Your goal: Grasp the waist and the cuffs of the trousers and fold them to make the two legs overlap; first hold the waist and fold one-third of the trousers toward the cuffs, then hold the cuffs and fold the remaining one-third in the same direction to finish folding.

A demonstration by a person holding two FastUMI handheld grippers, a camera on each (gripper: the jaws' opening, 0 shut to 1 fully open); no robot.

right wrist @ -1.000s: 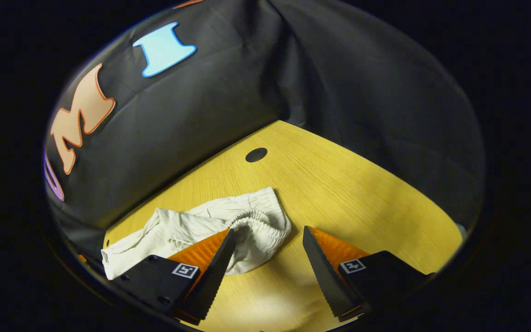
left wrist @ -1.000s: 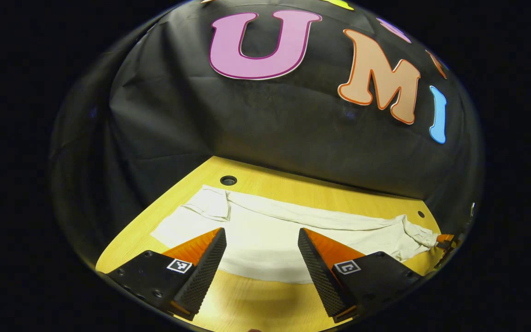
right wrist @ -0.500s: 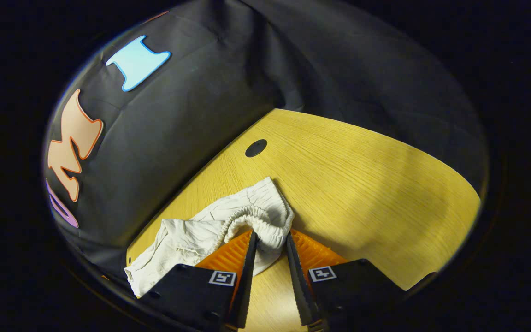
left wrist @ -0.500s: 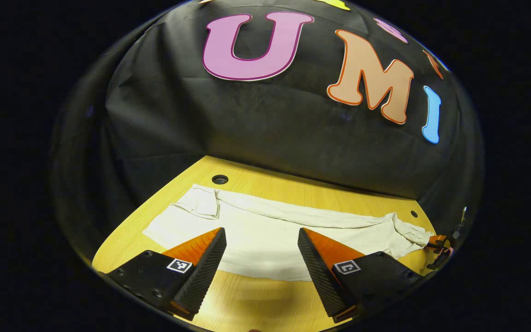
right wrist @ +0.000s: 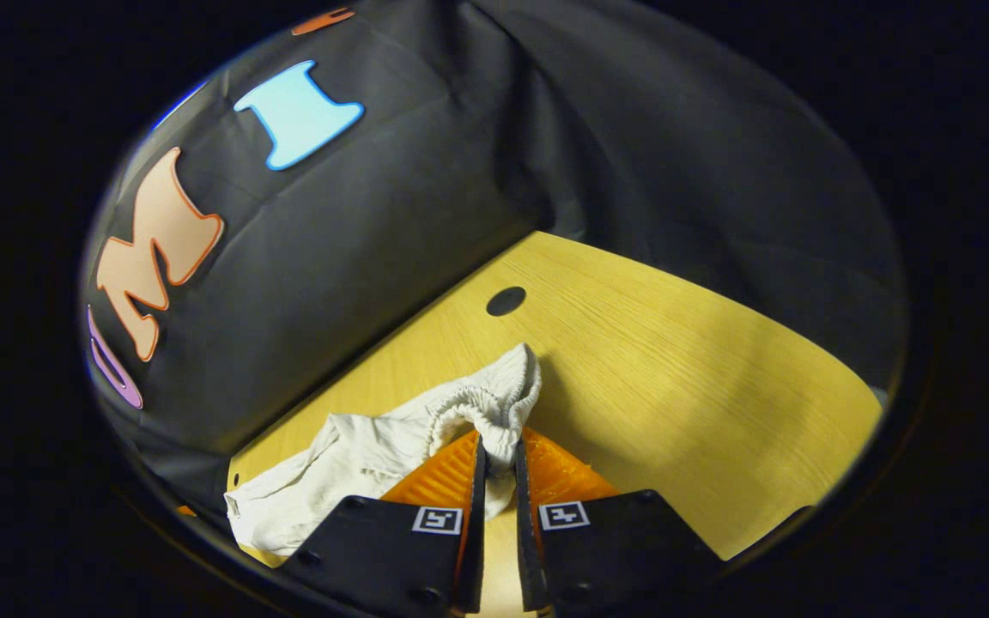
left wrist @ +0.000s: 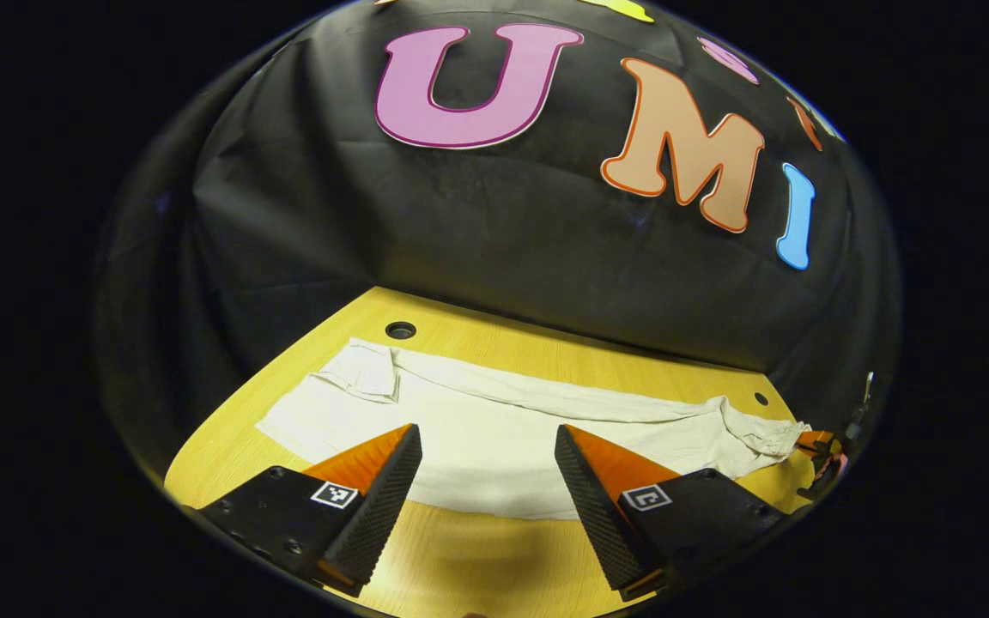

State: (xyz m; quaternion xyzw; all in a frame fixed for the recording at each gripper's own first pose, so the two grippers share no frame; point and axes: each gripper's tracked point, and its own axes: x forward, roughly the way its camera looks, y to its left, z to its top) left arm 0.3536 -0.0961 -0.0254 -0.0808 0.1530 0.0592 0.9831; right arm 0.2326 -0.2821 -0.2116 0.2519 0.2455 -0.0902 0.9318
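Note:
Cream trousers [left wrist: 494,429] lie stretched across the yellow table [left wrist: 477,566], cuffs at the left and the bunched waist at the far right in the left gripper view. My left gripper [left wrist: 488,439] hovers open over the near leg's middle, holding nothing. In the right gripper view my right gripper [right wrist: 497,449] is shut on the elastic waistband [right wrist: 482,410], which rises crumpled between its fingers. The rest of the trousers [right wrist: 323,472] trail off to the lower left. In the left gripper view the right gripper [left wrist: 816,446] appears small at the waist end.
Round cable holes sit in the table [right wrist: 683,386] near the back: one hole [left wrist: 400,330] by the cuffs, one hole [right wrist: 506,301] beyond the waist. Black cloth walls close off the far sides. Bare wood stretches to the right of the waist.
My right gripper closed from wide open onto the waistband and lifted it slightly. The left gripper drifted a little, staying open over the leg.

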